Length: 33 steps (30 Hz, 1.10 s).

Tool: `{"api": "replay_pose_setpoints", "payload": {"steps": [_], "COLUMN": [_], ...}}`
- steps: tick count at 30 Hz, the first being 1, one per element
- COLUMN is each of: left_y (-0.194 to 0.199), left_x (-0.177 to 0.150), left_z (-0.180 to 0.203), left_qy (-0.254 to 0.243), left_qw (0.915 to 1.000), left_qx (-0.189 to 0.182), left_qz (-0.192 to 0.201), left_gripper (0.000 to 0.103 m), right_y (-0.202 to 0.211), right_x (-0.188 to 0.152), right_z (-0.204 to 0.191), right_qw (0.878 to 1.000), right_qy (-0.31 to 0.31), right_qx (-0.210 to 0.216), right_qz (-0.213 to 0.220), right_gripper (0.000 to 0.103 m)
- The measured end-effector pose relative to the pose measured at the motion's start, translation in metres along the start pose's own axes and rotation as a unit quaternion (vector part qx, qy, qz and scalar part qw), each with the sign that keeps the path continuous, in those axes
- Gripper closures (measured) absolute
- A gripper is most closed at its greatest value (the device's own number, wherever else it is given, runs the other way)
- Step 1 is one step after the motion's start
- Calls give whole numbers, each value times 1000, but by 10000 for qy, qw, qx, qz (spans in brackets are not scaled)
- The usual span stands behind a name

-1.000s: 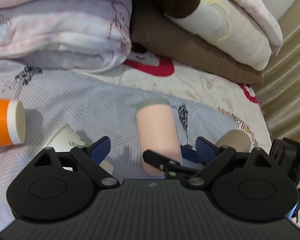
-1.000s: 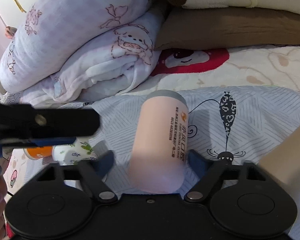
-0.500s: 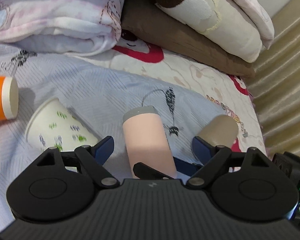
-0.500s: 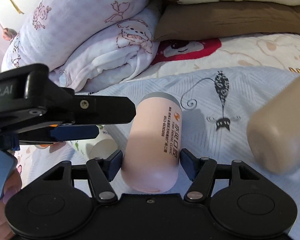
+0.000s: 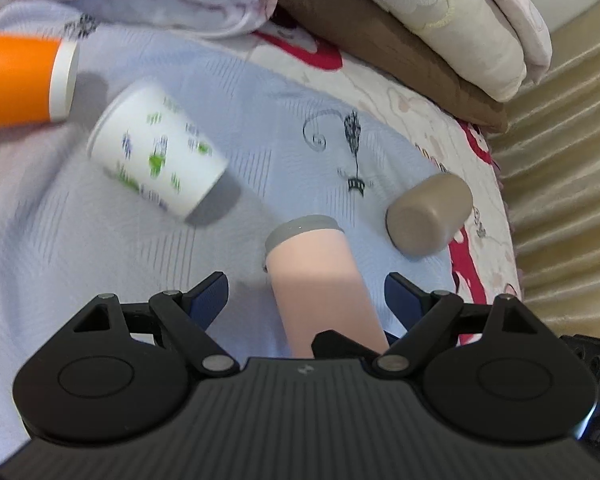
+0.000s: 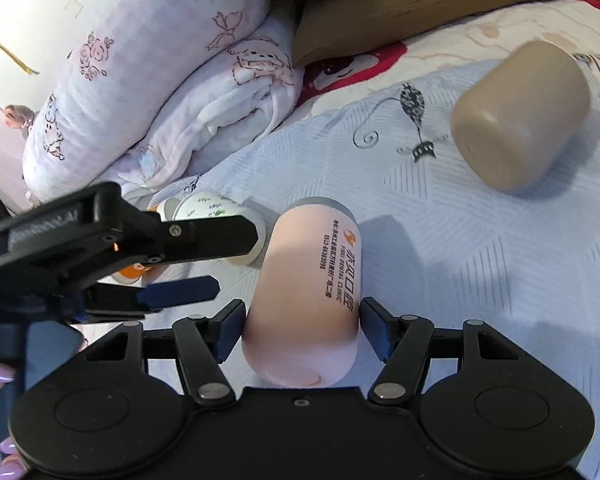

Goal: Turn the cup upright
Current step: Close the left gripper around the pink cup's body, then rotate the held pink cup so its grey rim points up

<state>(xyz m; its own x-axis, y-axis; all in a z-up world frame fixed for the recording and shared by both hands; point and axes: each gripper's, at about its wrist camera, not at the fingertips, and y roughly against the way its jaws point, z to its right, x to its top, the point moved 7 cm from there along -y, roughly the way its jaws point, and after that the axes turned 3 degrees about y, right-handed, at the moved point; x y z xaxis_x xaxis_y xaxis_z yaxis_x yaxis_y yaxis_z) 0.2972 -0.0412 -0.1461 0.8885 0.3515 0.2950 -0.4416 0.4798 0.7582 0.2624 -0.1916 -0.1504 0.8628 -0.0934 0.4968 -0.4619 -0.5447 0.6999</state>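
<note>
A pink cup with a grey rim is gripped near its base by my right gripper, rim pointing away and lifted off the bedsheet; it shows with printed text in the right wrist view. My left gripper is open, its blue pads either side of the cup without touching it; it appears at the left of the right wrist view. Lying on the sheet are a white cup with green print, a tan cup and an orange cup.
Folded quilts and a brown pillow are piled at the back of the bed. A beige curtain hangs at the right edge. The tan cup lies to the right of the pink one.
Both grippers have risen and tilted downward. The pink cup has been lifted with the right gripper, and the other cups now look farther below.
</note>
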Motion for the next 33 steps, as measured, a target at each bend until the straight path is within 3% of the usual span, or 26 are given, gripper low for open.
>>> {"api": "replay_pose_setpoints", "payload": {"steps": [8, 19, 23, 33], "left_y": [-1, -14, -17, -17], "left_x": [-32, -42, -45, -47], "left_z": [-10, -9, -13, -9], "left_qy": [361, 573, 490, 225], "left_qw": [9986, 9963, 9974, 9988], "left_qx": [-289, -477, -267, -196], "left_qz": [-250, -435, -452, -380], "left_gripper": [29, 39, 45, 46], "right_y": [21, 17, 15, 0], "right_x": [-27, -50, -52, -45], "right_z": [3, -4, -5, -10], "right_qw": [9994, 9982, 9978, 9971], "right_qy": [-329, -343, -313, 65], "right_qx": [80, 234, 285, 158], "right_qz": [22, -423, -516, -738], "right_gripper": [34, 35, 35, 33]}}
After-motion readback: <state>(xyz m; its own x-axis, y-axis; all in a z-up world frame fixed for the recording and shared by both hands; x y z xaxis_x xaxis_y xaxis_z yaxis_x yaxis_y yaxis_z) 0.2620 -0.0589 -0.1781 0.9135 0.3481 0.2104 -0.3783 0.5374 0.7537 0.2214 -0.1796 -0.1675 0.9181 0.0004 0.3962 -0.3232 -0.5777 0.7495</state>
